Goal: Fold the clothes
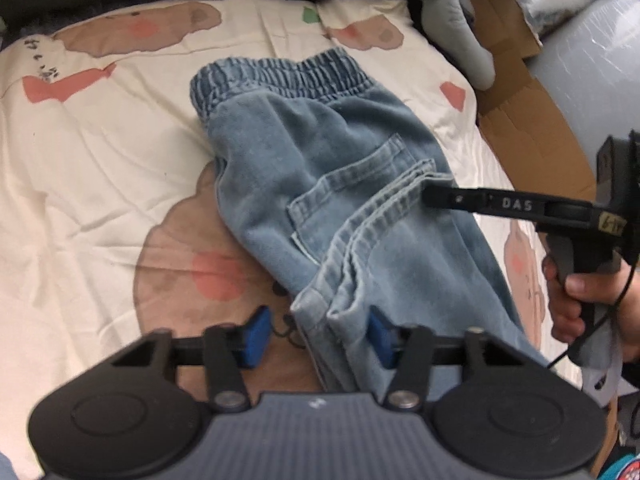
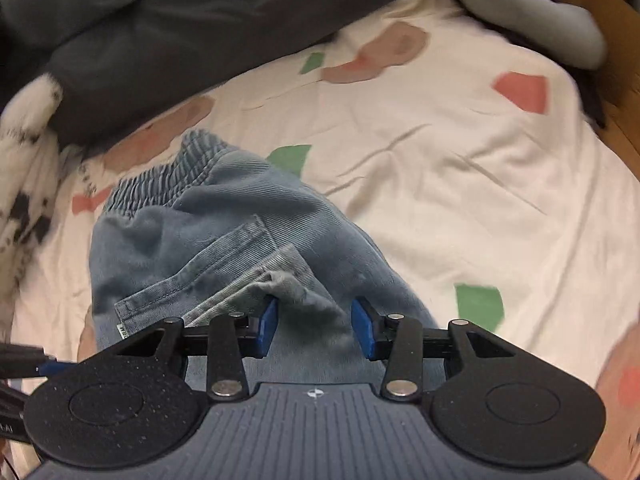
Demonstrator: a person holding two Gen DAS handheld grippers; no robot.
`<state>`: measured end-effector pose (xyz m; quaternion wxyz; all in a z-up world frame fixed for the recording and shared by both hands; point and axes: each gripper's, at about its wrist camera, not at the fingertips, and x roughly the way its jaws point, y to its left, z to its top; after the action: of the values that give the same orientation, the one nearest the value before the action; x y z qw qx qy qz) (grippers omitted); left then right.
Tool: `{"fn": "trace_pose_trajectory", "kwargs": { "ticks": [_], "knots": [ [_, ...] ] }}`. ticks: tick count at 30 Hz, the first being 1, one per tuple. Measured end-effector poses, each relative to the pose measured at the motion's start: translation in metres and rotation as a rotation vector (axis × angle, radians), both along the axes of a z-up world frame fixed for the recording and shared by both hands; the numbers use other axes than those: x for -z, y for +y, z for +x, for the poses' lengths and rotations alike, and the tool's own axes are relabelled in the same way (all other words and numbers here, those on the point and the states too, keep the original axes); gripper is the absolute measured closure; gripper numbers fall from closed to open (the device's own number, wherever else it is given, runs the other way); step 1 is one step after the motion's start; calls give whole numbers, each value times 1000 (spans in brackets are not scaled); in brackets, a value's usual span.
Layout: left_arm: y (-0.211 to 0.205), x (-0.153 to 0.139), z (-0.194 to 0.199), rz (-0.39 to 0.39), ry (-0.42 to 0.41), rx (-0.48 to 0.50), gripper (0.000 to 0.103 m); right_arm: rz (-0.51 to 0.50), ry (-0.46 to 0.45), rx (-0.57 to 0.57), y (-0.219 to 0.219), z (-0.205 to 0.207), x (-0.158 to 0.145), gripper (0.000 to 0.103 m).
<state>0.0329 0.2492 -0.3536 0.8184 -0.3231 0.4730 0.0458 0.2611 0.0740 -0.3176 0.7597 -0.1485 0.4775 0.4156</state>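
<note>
left tongs [image 1: 318,336]: half-spread, straddled jeans [image 1: 320,168] hem fold, unpinched | right tongs [image 2: 314,328]: half-spread over jeans, unpinched | bedsheet [image 1: 100,140] beneath

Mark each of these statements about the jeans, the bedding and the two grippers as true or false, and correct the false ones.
1. The jeans lie on a cream sheet with printed shapes. True.
2. The jeans have a belt threaded through the waist. False: the waistband is gathered elastic, with no belt.
3. A back pocket shows on the upper side of the jeans. True.
4. The left gripper is far from the jeans, over bare sheet. False: a folded denim edge lies between its blue pads.
5. The right gripper is over the jeans. True.
6. The bedding behind the sheet is bright red. False: it is dark grey fabric.
</note>
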Motion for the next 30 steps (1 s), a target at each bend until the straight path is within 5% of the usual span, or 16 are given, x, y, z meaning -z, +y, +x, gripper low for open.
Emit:
{"fn": "trace_pose_trajectory", "kwargs": {
  "ticks": [2, 7, 13, 17, 30],
  "knots": [
    [-2, -1, 2, -6, -5, -4, 67, -21, -6, -62, 9, 3, 3, 59],
    [-6, -2, 3, 8, -4, -15, 68, -58, -6, -157, 22, 9, 12, 60],
    [-6, -5, 4, 1, 6, -35, 77, -43, 7, -211, 21, 7, 11, 84],
    [-8, -13, 5, 18, 13, -29, 81, 0, 1, -188, 12, 0, -2, 91],
    [-9, -65, 3, 94, -56, -23, 83, 114, -103, -134, -7, -17, -72, 92]
  ]
}}
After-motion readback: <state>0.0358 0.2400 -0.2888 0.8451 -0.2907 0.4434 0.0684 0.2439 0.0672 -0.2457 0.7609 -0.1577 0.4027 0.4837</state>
